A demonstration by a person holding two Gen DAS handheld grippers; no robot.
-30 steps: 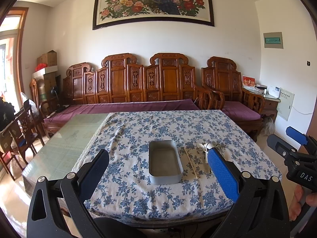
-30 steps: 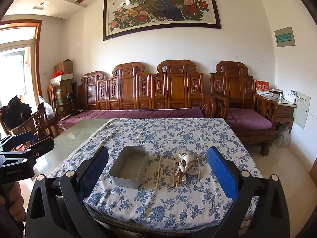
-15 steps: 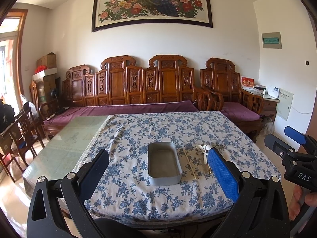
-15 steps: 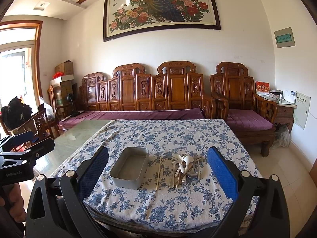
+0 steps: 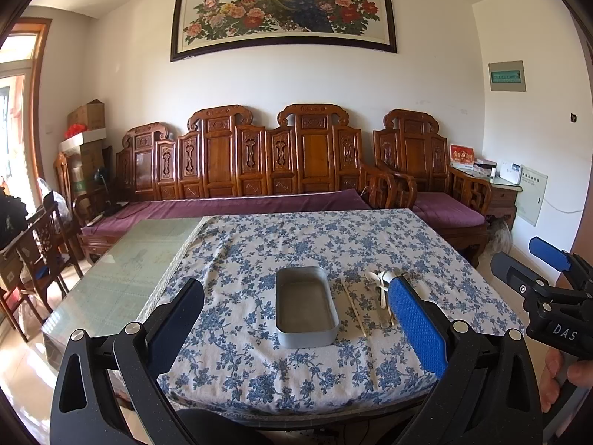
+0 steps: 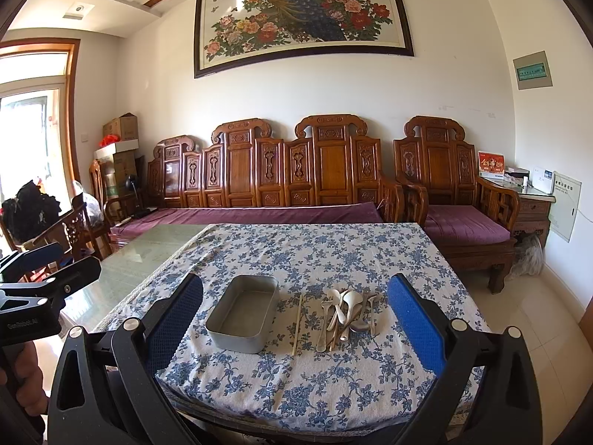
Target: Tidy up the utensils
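An empty grey metal tray (image 5: pixel 305 307) (image 6: pixel 242 313) sits on the blue-flowered tablecloth (image 5: pixel 296 244) (image 6: pixel 318 256) near the front edge. To its right lie a pair of wooden chopsticks (image 6: pixel 297 323) (image 5: pixel 354 307), then a pile of spoons and other utensils (image 6: pixel 346 313) (image 5: pixel 381 293). My left gripper (image 5: pixel 296 319) is open, held before the table with nothing between its fingers; its right pad hides part of the pile. My right gripper (image 6: pixel 294 319) is open too, also short of the table. Each gripper shows at the other view's edge.
The cloth covers the right part of a glass-topped table (image 5: pixel 122 270) (image 6: pixel 148 252). A carved wooden sofa (image 5: pixel 252 170) with purple cushions stands behind it, an armchair (image 6: pixel 456 200) at the right, wooden chairs (image 5: pixel 40 244) at the left. A hand (image 5: pixel 563 378) holds the right gripper's handle.
Both views have tilted up slightly, so the table sits a little lower in frame. The tray and utensils have not moved, and both grippers stay open.
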